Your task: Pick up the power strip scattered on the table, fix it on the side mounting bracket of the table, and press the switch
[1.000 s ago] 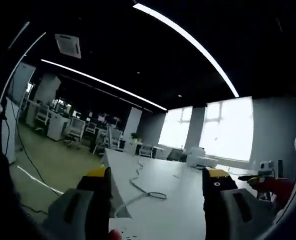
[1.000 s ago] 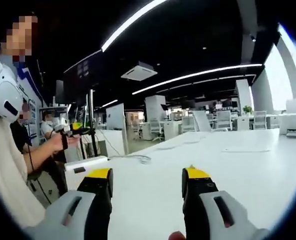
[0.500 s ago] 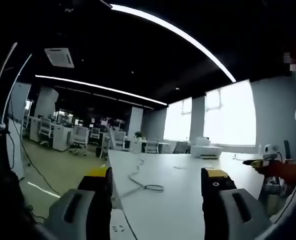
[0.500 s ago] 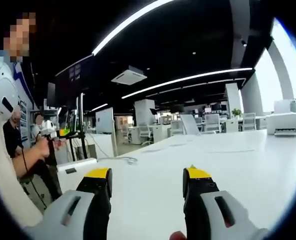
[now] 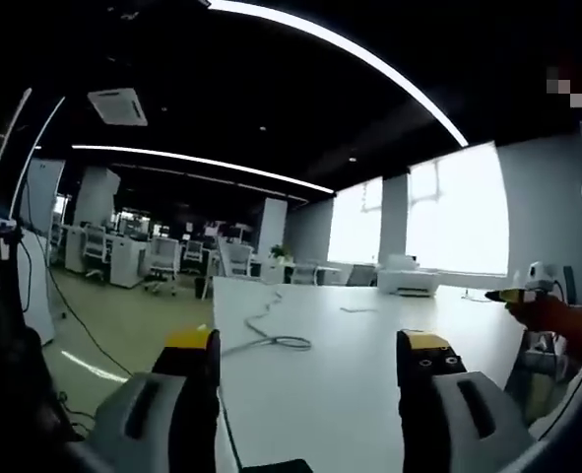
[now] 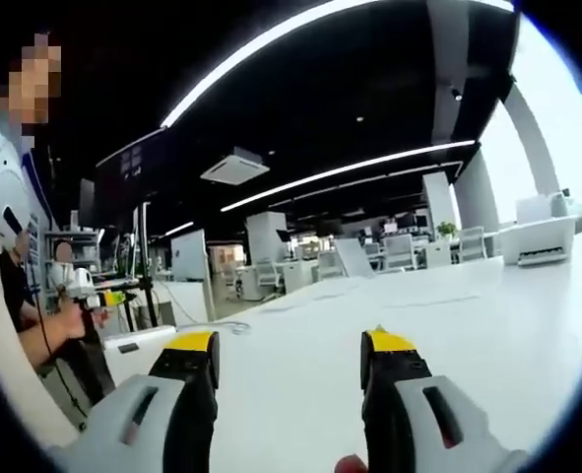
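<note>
Nothing of the task looks begun; the left gripper (image 5: 310, 355) and right gripper (image 6: 291, 355) both stand spread and hold nothing above the white table (image 5: 350, 384); the power strip (image 6: 138, 338) lies at nine o'clock in the right gripper view, its cable (image 5: 271, 340) trailing across the table; picking up, mounting and pressing the switch all remain.

I see a large open office with a dark ceiling crossed by long light strips (image 5: 350, 49). A white printer (image 5: 409, 283) sits by bright windows (image 5: 458, 212). Rows of desks and office chairs (image 5: 158, 264) stand well beyond.
</note>
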`<state>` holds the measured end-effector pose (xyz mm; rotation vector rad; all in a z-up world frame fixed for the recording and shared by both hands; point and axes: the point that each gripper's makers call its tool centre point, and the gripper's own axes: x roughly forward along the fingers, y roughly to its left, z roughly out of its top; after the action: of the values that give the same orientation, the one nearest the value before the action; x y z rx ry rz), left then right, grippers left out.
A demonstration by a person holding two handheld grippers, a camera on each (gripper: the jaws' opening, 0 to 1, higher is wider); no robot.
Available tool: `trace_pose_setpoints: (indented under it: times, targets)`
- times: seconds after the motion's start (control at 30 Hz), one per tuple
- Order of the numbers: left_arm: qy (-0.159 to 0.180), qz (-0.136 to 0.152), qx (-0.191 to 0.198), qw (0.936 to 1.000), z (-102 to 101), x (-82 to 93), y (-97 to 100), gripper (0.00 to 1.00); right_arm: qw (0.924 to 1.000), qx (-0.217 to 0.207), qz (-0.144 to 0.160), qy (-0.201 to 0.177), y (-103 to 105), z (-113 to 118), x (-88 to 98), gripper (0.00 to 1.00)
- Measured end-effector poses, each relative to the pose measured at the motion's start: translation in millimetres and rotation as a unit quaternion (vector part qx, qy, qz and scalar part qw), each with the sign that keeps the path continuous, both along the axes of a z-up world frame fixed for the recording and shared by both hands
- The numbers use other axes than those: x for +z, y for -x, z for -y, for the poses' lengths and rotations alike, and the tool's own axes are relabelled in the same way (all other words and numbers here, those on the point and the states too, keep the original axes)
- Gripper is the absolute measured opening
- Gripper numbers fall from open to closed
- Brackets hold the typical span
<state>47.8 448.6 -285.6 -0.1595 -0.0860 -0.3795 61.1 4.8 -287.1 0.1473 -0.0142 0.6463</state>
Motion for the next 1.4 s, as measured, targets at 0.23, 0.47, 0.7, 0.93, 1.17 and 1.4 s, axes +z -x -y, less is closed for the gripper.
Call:
trace_pose_setpoints:
  times: [0.23,0.47,0.7,0.93,1.17,1.4]
  targets:
    - [-0.013,0.007,0.041,0.9991,0.6,-4.2,13.2,0.77,0.9996,-0.027,0.001,-0.001,5.6,18.2,-4.2,0.54]
    - [-0.019,0.002,0.054,0.9984,12.3,-13.1,23.6,0.78,0.9990,-0.044,-0.005,0.004,8.0,28.9,-12.2,0.54]
    - [-0.023,-0.004,0.048,0.9986,24.5,-18.0,24.0,0.78,0.9989,-0.046,-0.004,0.006,7.2,28.7,-11.9,0.54]
    - [-0.027,-0.004,0.047,0.9985,25.6,-16.6,23.9,0.78,0.9988,-0.046,-0.004,0.016,6.7,29.1,-13.3,0.54]
    - [-0.031,-0.016,0.051,0.9981,18.5,-14.7,22.9,0.74,0.9987,-0.048,-0.005,0.014,6.6,28.7,-14.2,0.53]
    - [-0.037,-0.020,0.060,0.9973,7.8,-7.6,21.7,0.76,0.9988,-0.046,-0.006,0.015,7.6,27.9,-15.8,0.53]
